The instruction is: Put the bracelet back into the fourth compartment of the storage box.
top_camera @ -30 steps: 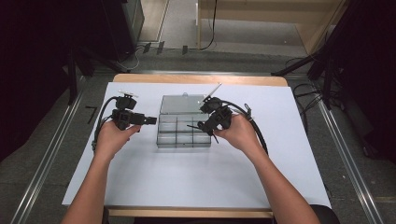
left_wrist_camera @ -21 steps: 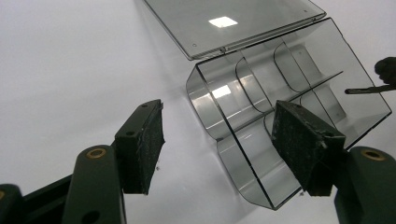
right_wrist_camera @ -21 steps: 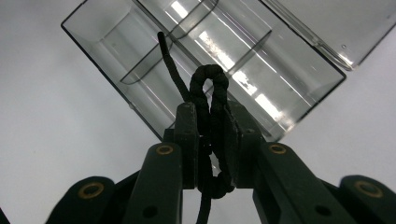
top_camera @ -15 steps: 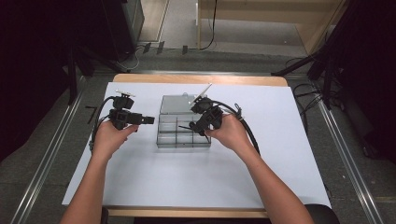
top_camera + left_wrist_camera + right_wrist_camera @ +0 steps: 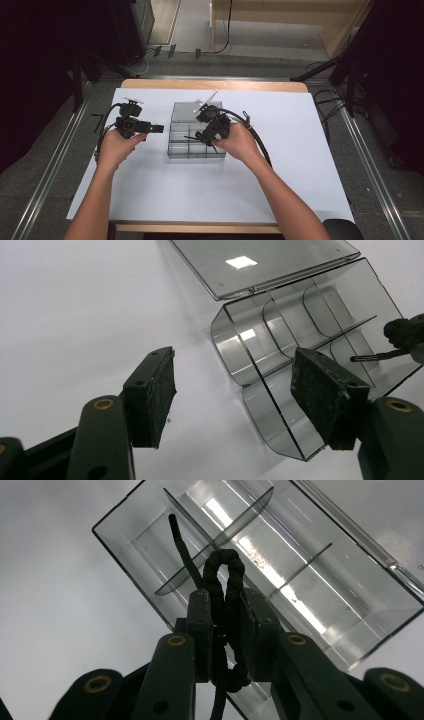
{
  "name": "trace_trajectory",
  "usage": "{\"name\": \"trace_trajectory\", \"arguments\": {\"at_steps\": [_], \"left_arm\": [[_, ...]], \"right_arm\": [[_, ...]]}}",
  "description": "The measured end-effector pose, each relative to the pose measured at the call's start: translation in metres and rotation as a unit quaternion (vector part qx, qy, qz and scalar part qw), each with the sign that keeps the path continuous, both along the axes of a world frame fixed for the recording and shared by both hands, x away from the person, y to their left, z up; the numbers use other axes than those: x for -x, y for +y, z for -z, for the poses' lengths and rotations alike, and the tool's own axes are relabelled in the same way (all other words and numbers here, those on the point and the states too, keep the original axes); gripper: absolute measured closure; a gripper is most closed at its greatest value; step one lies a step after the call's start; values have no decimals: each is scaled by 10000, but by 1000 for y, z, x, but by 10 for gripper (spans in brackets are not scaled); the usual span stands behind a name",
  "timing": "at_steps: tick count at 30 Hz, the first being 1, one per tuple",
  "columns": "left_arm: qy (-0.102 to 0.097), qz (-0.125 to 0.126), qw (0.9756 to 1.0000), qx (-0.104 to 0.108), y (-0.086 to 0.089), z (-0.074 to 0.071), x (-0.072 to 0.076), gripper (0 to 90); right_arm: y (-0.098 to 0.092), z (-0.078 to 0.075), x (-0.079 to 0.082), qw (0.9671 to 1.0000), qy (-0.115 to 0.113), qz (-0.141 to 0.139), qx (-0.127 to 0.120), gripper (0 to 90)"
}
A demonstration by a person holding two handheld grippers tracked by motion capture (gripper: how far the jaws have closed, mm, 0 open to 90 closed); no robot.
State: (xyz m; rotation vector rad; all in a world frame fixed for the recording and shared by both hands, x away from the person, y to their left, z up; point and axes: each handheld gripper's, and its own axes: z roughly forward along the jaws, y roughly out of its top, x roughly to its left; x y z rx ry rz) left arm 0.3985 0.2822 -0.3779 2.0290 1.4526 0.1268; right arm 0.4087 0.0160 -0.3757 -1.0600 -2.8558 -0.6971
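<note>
right tongs [image 5: 222,625] clamping looped black cord [image 5: 222,575] over clear divided box [image 5: 195,142] on desk [image 5: 300,150] | left tongs [image 5: 232,395] gaping, empty, beside box | risk: loose cord tail snagging a divider, straddling compartments

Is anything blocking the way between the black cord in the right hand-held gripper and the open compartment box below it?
Nothing visible does. The right hand-held gripper is shut on the black cord above the clear compartment box. The lid is folded back, and the compartments in view look empty. The left hand-held gripper stands open beside the box.
</note>
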Motion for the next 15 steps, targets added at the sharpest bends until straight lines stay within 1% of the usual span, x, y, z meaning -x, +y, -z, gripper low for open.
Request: {"name": "trace_trajectory", "arguments": {"at_steps": [5,6,9,15], "left_arm": [[-3,8,10000,-4,1,0,0,353],[-8,8,10000,-4,1,0,0,353],[-15,8,10000,9,2,0,0,353],[-24,-5,10000,15,3,0,-1,350]], "right_arm": [[6,1,0,10000,-10,-6,-6,783],[7,2,0,10000,-24,-43,-1,783],[9,3,0,10000,-1,-25,-25,783],[15,3,0,10000,-32,-67,37,783]]}}
